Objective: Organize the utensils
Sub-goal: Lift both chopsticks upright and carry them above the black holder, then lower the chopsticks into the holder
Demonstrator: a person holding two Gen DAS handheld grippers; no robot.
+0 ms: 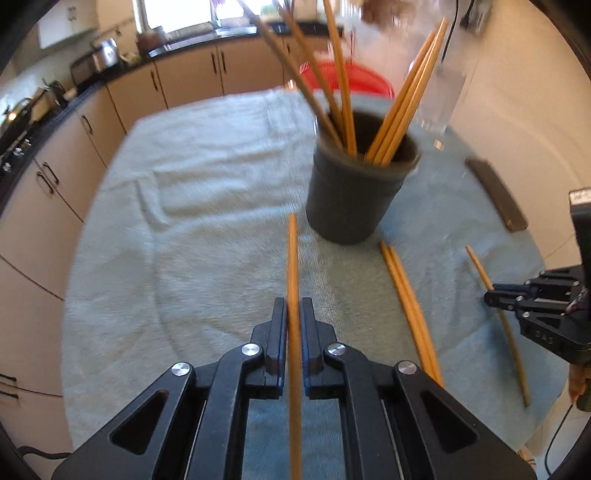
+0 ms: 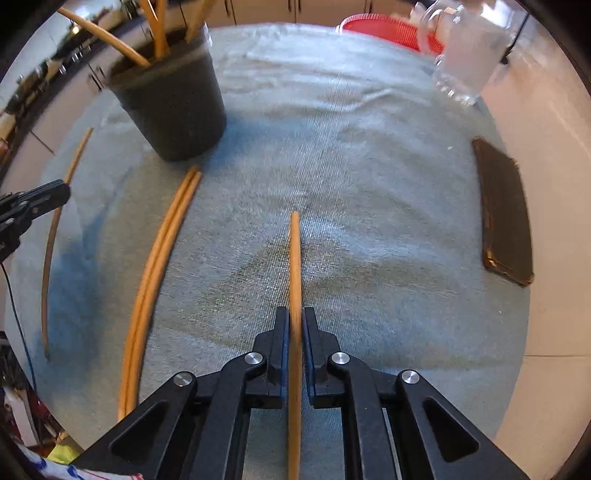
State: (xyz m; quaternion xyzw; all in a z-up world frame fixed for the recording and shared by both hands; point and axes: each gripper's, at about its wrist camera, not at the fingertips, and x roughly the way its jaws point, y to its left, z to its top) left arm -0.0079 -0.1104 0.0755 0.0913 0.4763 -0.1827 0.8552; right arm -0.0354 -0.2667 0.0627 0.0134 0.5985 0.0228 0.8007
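Pale blue-green towelling (image 1: 192, 206) is spread over the round table. A dark cup (image 1: 351, 195) stands on it, with wooden chopsticks (image 1: 399, 110) leaning inside. One chopstick (image 1: 293, 280) is clamped between the closed jaws of the left gripper (image 1: 294, 332); another chopstick (image 2: 295, 266) is pinched likewise by the right gripper (image 2: 295, 339). A loose pair (image 2: 159, 266) lies on the cloth just beside the cup. A dark flat case (image 2: 504, 210) rests near the table's edge, and a glass mug (image 2: 465, 55) and red basket (image 2: 384, 27) are seen at the far side. Beige kitchen cabinets (image 1: 74, 155) under a black counter line the room.
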